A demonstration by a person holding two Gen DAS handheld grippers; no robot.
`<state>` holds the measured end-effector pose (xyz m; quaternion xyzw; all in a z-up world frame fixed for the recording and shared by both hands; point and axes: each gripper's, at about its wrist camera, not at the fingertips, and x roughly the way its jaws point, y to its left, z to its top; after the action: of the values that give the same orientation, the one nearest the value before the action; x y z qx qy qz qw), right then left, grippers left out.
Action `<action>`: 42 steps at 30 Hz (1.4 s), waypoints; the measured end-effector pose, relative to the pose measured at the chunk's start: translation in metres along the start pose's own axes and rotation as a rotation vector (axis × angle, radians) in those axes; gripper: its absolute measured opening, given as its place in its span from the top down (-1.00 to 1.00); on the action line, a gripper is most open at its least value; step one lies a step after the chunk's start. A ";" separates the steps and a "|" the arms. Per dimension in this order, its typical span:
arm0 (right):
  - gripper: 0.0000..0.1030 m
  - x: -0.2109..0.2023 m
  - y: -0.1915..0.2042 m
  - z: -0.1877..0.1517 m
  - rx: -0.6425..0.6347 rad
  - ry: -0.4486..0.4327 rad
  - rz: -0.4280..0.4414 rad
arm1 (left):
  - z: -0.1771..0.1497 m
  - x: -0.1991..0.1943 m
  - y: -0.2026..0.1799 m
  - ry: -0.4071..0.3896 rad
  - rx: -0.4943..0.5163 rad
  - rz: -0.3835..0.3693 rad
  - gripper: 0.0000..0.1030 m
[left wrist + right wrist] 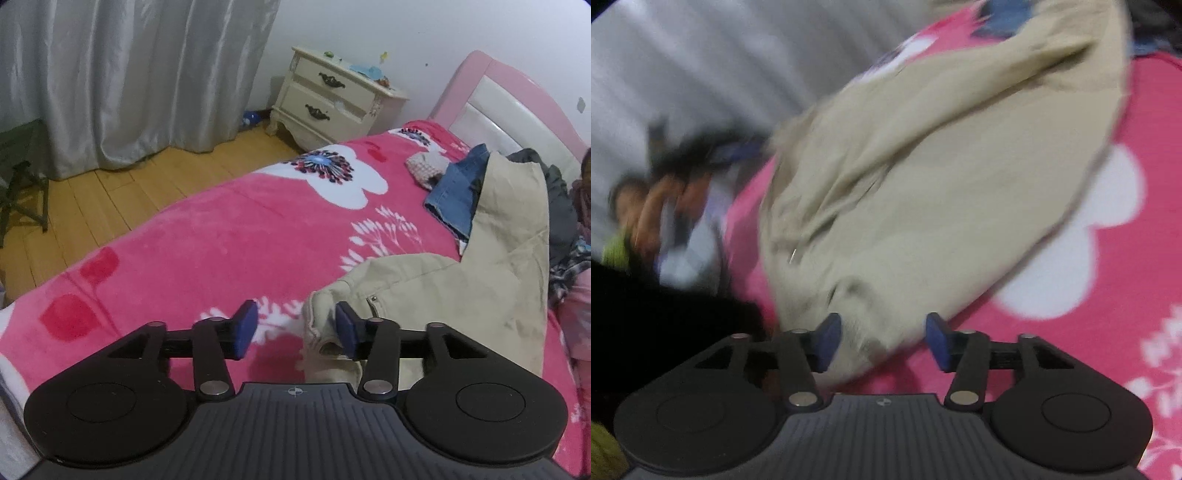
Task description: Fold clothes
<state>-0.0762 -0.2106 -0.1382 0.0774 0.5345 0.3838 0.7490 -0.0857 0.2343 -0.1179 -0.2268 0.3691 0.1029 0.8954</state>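
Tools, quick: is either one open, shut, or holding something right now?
Left tool: open, holding nothing; beige trousers edge lies between its fingers.
Right tool: open, holding nothing; trousers between its fingers.

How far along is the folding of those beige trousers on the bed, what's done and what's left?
Done: the beige trousers lie spread on the pink blanket, not yet folded. In hand: nothing; the left gripper and right gripper are both open at the waist end, pads apart, not pressing on the cloth. Left: folding these, then the denim piece and dark clothes piled near the headboard.
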 end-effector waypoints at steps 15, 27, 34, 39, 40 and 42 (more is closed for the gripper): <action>-0.12 0.032 -0.071 -0.004 0.474 0.009 0.113 | -0.047 -0.041 0.044 0.136 -0.202 -0.077 -0.21; -0.12 0.060 -0.070 -0.030 0.600 0.043 0.215 | -0.046 -0.012 0.037 0.172 -0.257 -0.062 -0.20; -0.13 0.057 -0.082 -0.027 0.644 0.012 0.242 | -0.056 0.002 0.042 0.209 -0.256 -0.072 0.10; -0.08 0.066 -0.069 -0.025 0.602 0.000 0.248 | -0.060 0.008 0.041 0.187 -0.265 -0.078 0.56; 0.11 0.066 -0.066 -0.024 0.588 -0.006 0.230 | -0.059 0.008 0.040 0.176 -0.264 -0.081 0.64; 0.57 0.064 -0.062 -0.022 0.559 -0.026 0.191 | -0.055 0.007 0.037 0.147 -0.268 -0.069 0.85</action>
<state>-0.0558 -0.2174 -0.2272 0.3355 0.6001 0.2894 0.6660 -0.1278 0.2402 -0.1698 -0.3635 0.4084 0.1035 0.8309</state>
